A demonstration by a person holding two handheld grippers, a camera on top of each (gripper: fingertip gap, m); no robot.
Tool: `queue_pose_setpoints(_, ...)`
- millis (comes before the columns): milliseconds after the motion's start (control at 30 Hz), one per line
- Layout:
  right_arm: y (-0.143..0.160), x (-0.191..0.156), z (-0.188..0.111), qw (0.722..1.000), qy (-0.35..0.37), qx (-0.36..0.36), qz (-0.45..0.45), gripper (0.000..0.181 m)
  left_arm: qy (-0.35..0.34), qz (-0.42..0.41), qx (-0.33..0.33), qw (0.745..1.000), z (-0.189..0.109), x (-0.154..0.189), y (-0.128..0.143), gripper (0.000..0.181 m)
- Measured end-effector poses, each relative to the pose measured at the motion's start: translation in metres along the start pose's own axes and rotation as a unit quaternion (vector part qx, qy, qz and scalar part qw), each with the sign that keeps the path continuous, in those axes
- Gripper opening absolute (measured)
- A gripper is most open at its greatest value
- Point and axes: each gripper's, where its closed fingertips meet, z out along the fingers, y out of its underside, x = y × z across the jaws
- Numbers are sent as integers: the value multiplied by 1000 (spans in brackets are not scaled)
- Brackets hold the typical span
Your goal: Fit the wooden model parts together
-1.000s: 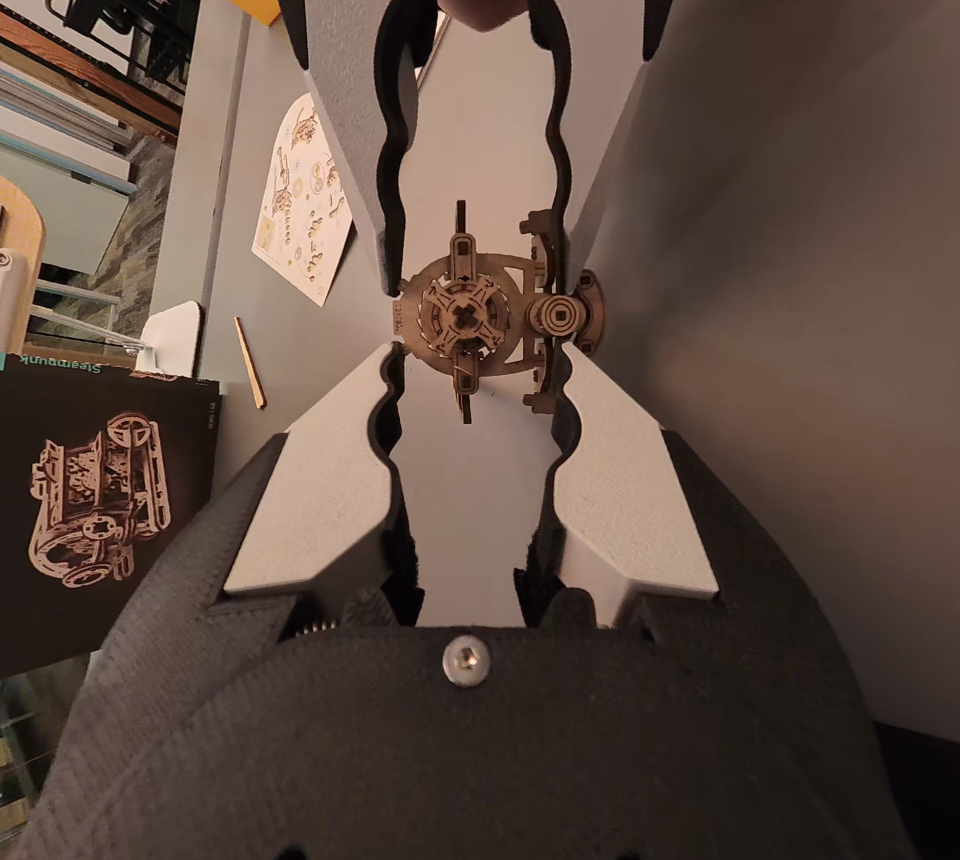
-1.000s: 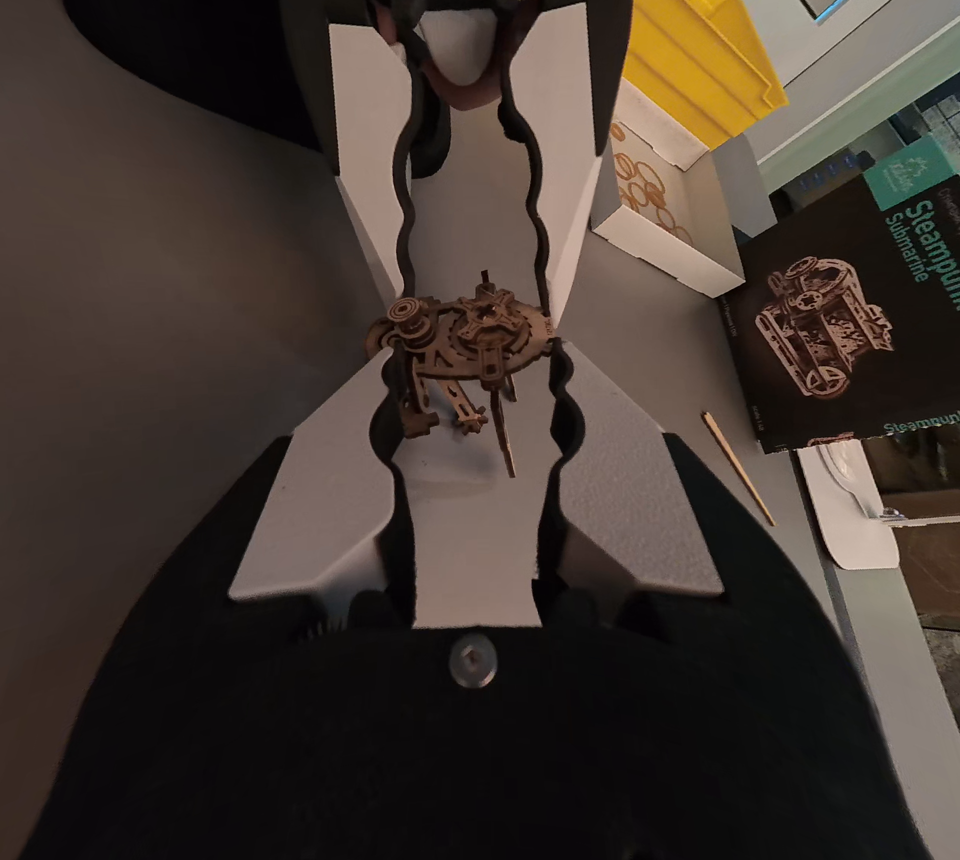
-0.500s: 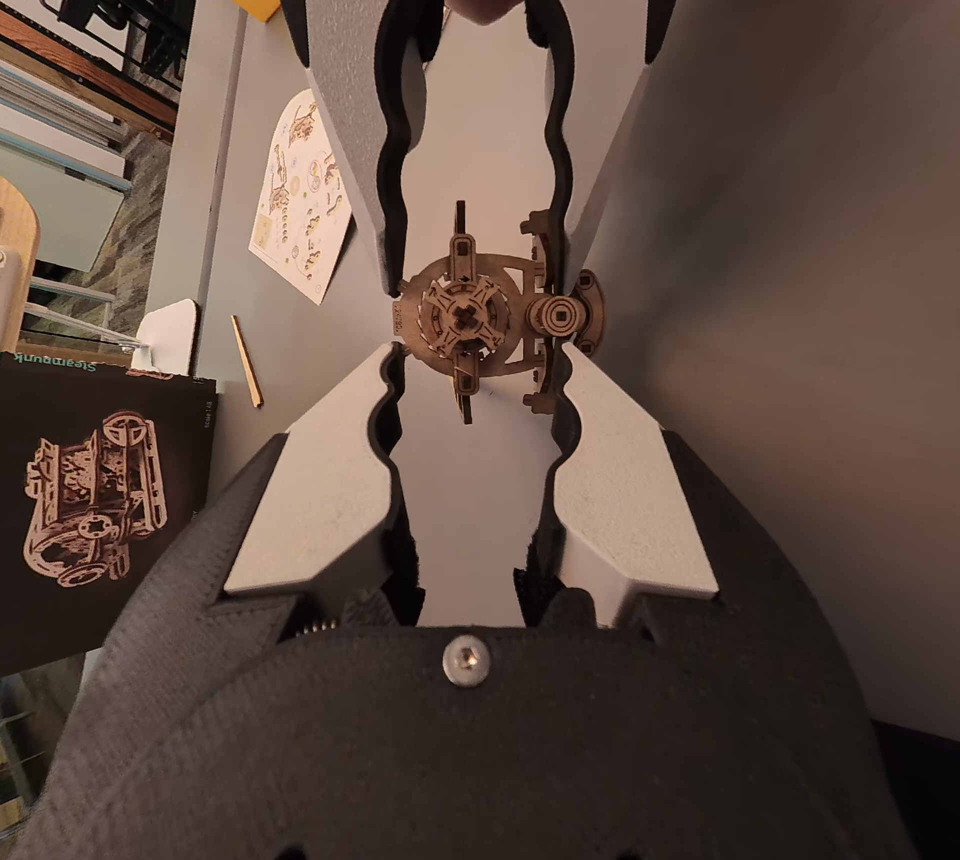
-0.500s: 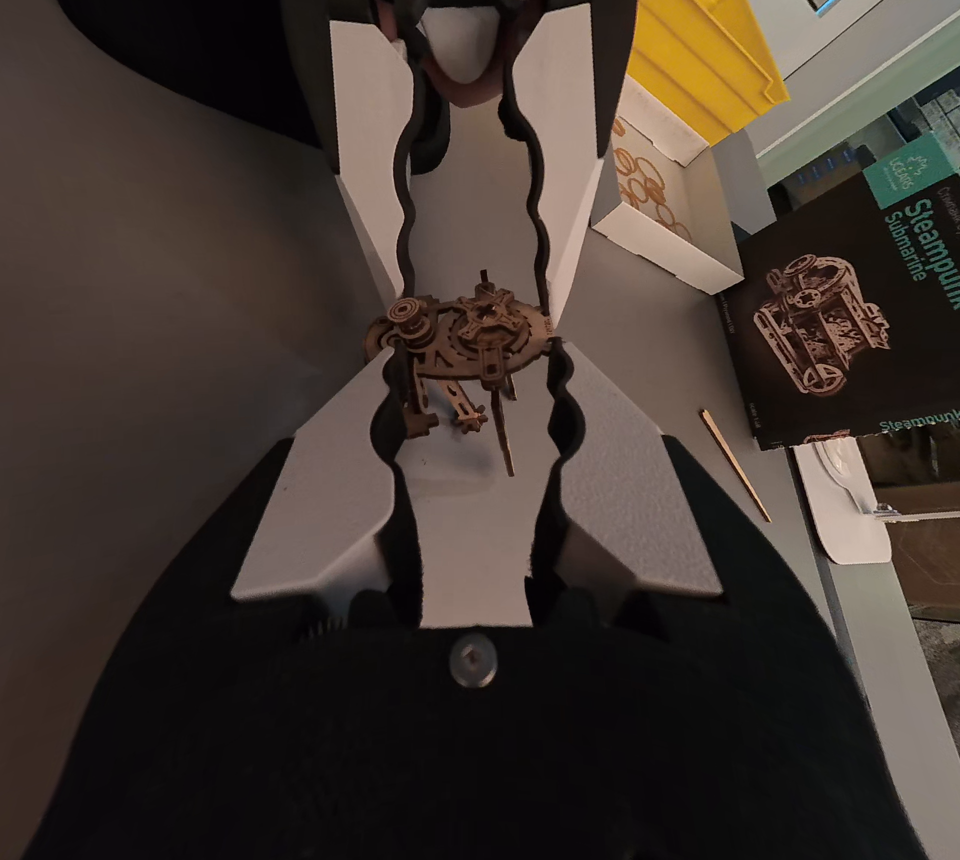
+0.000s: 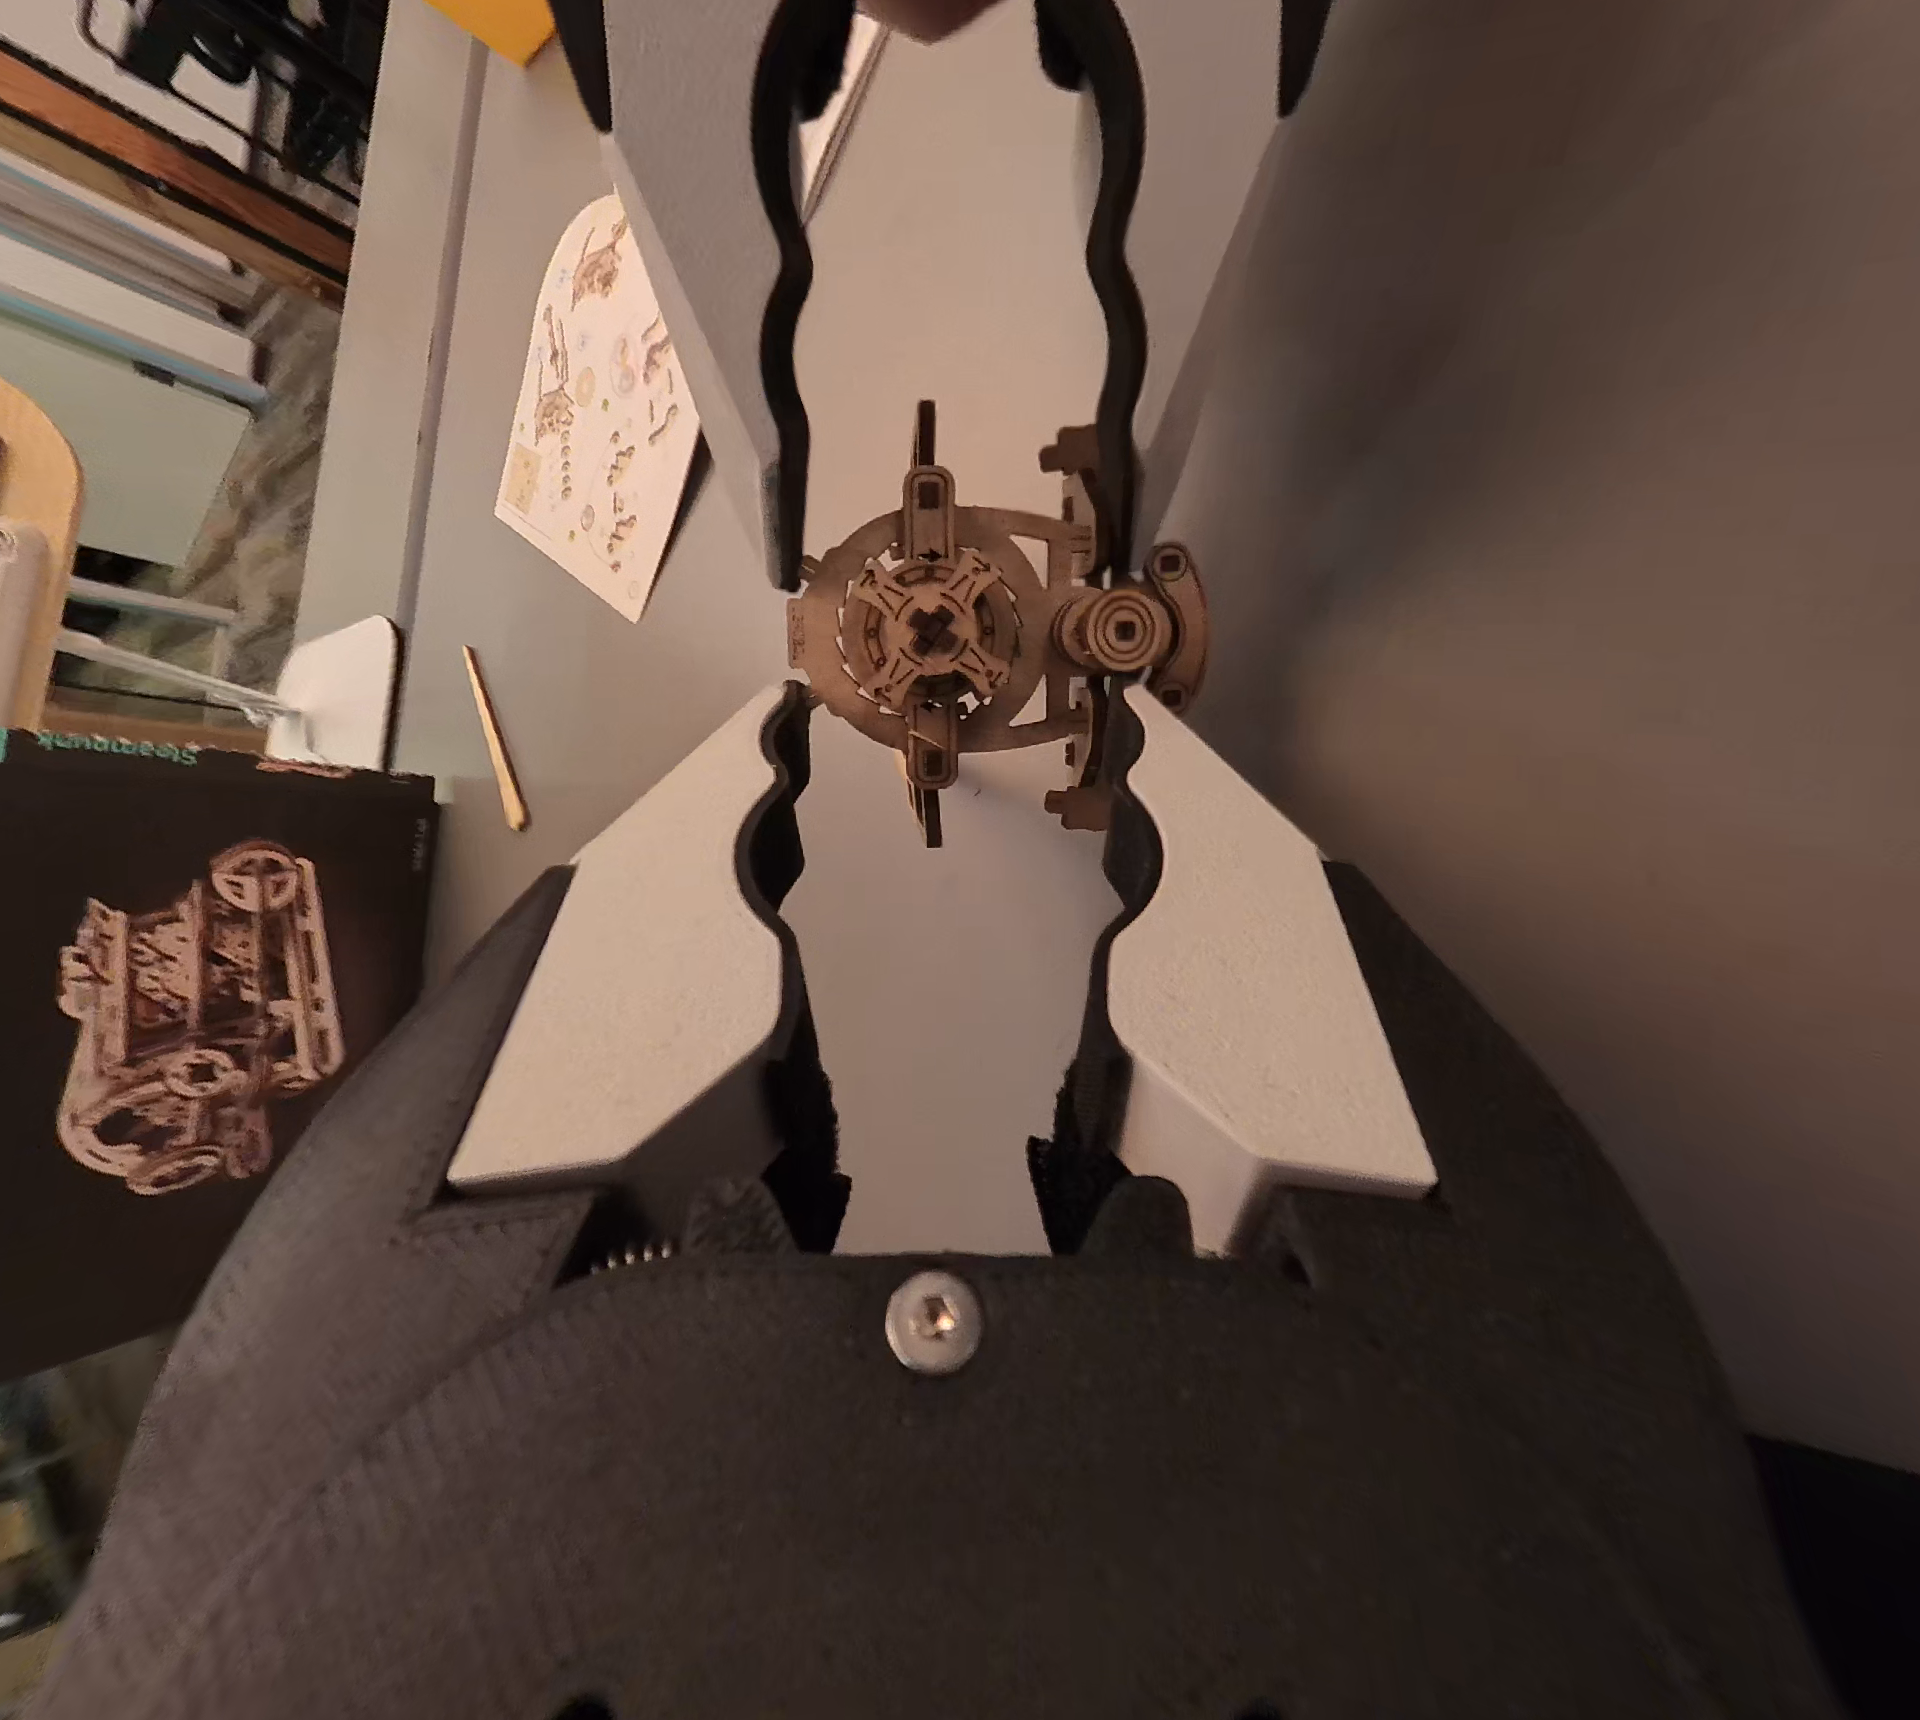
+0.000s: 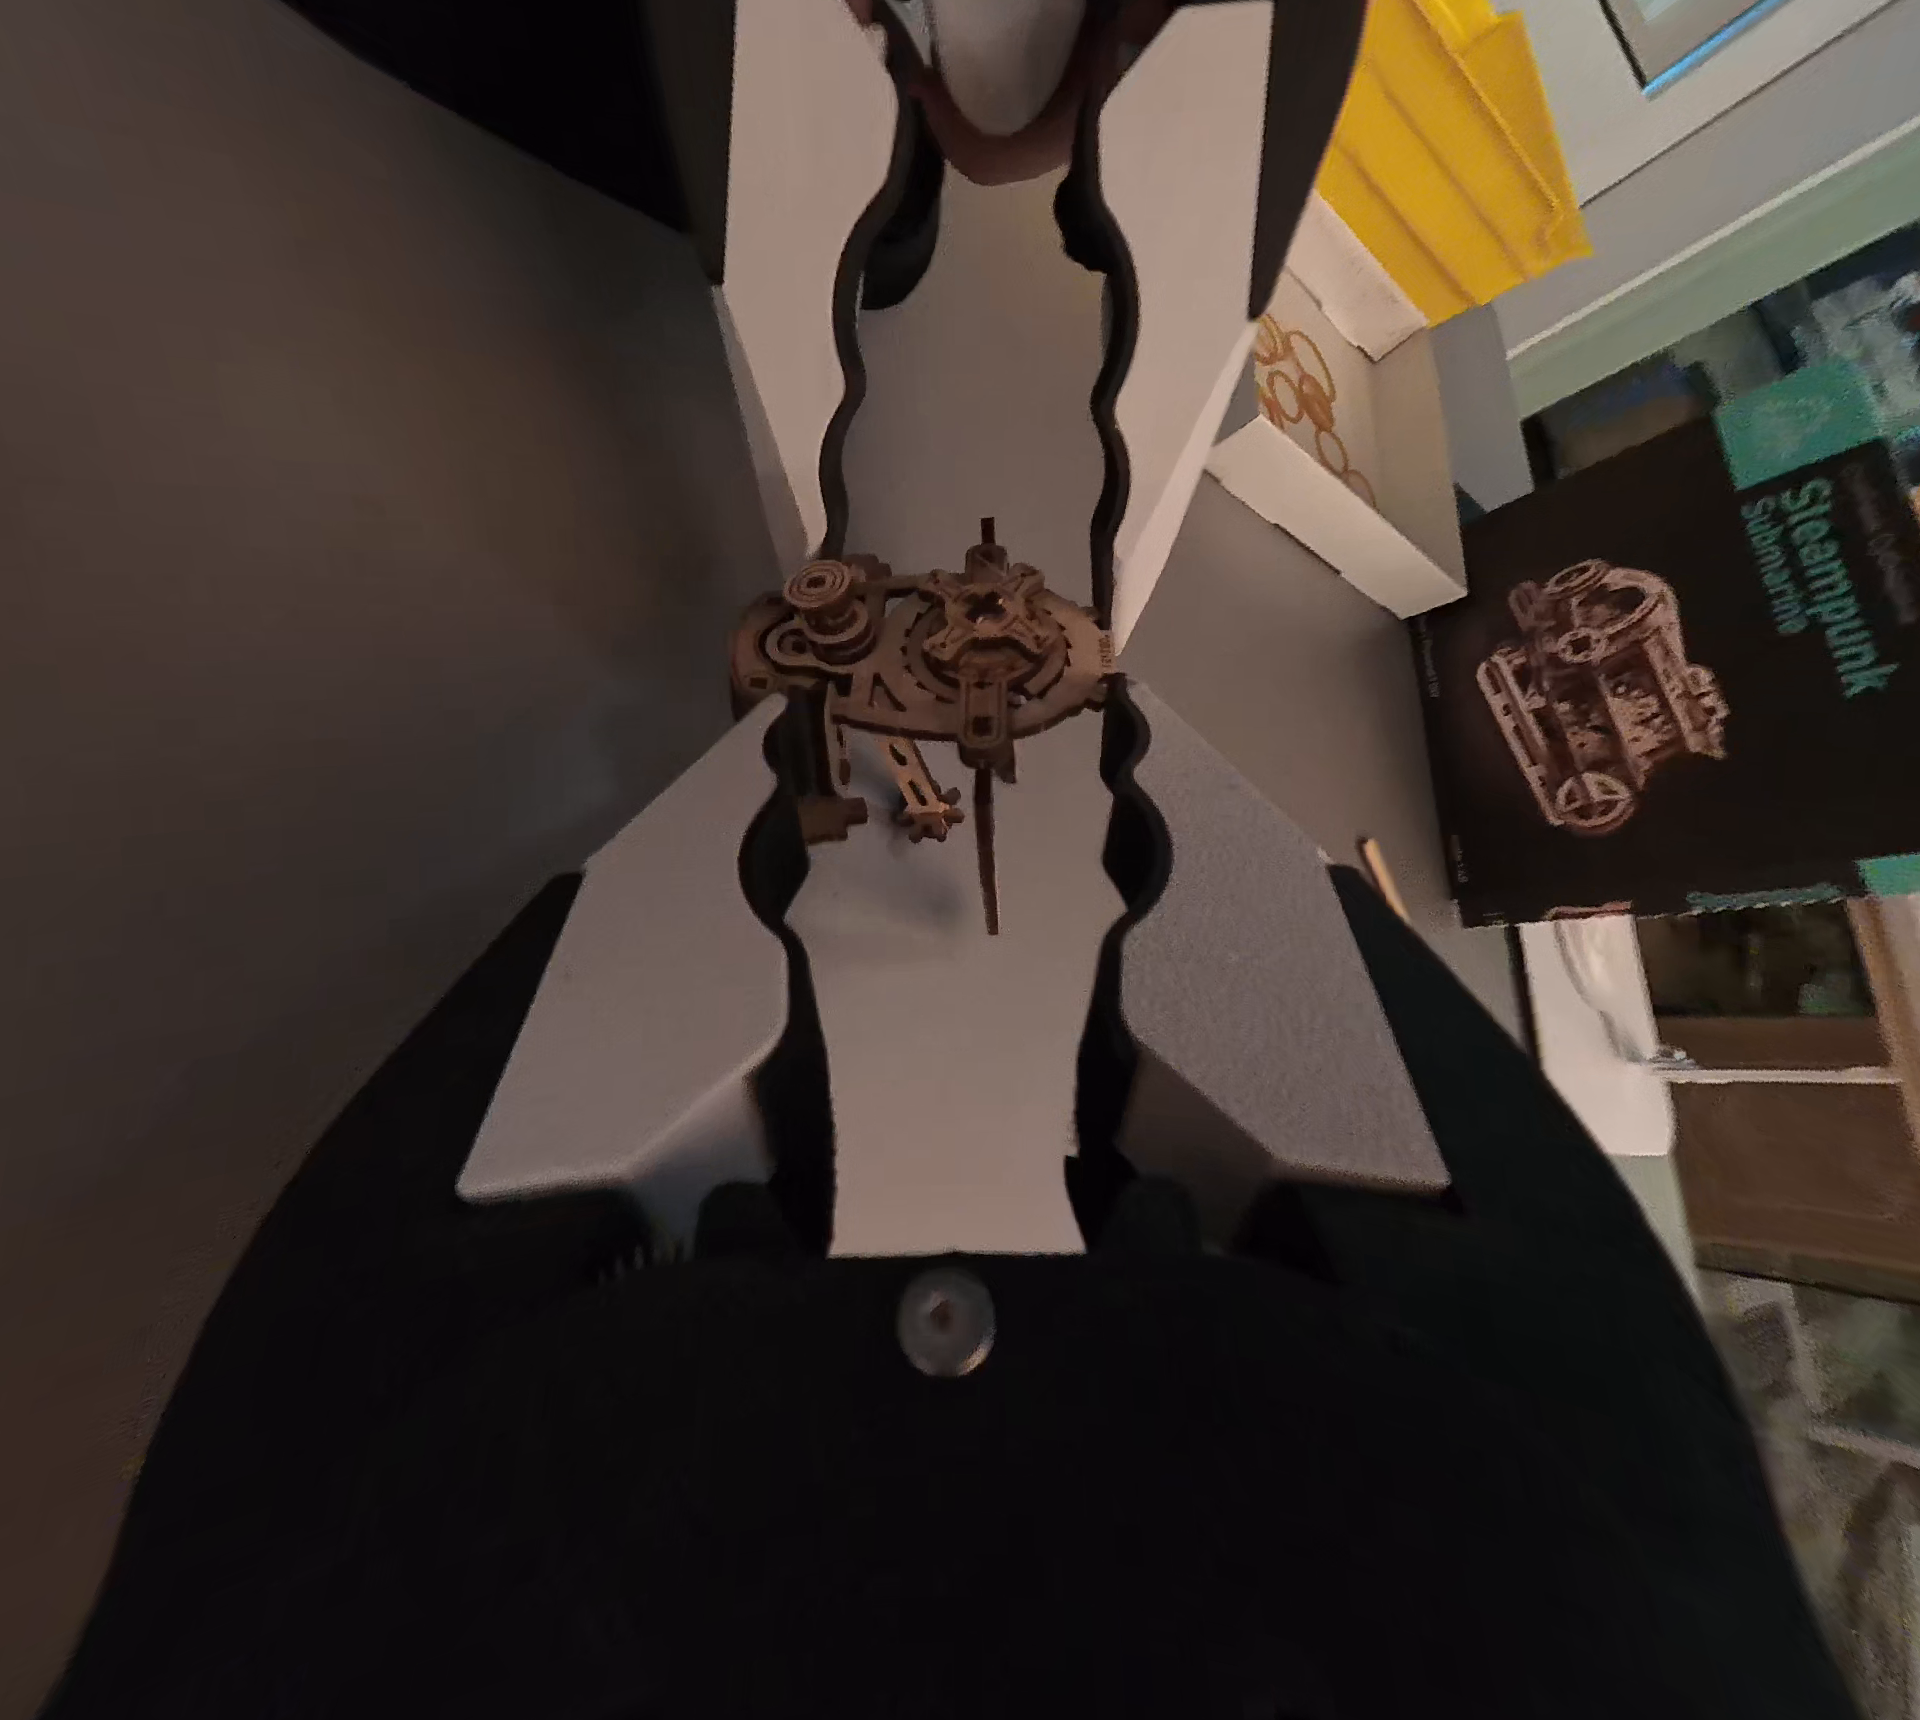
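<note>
A small wooden gear assembly [image 5: 935, 626] with a round disc, a cross hub and a side roller hangs above the grey table [image 5: 1558, 527]. My left gripper [image 5: 958, 699] comes from below in the left wrist view and is shut on the assembly's sides. My right gripper [image 5: 951, 569] comes from above, tip to tip with it, and is also shut on the assembly. In the right wrist view the assembly [image 6: 925, 662] sits between my right gripper [image 6: 948, 704] and the left gripper [image 6: 966, 574]. A thin pin and small legs hang under the assembly.
A dark model box [image 5: 197, 995] lies at the left, also in the right wrist view [image 6: 1662, 662]. A parts sheet [image 5: 597, 413], a wooden stick [image 5: 497, 735], a yellow bin [image 6: 1455, 112] and a white box with wooden rings [image 6: 1340, 465] stand along the table's edge. Less than 4 cm separates the two grippers' tips.
Both grippers keep the same hold on the assembly. The pair has shifted slightly, so the background has slid a little in both views.
</note>
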Motion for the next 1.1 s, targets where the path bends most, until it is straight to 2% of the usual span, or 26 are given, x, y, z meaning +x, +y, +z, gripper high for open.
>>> queue_pose_setpoints(667,-2,2,1,998,-14,15,56,55,1,-5,-7,1000,0,0,2,56)
queue_pose_setpoints(800,-2,4,2,999,9,5,37,56,-2,-7,-9,1000,0,-1,1,55)
queue_pose_setpoints(1100,-1,3,2,999,14,-21,36,56,-6,-4,-17,1000,1,0,1,55)
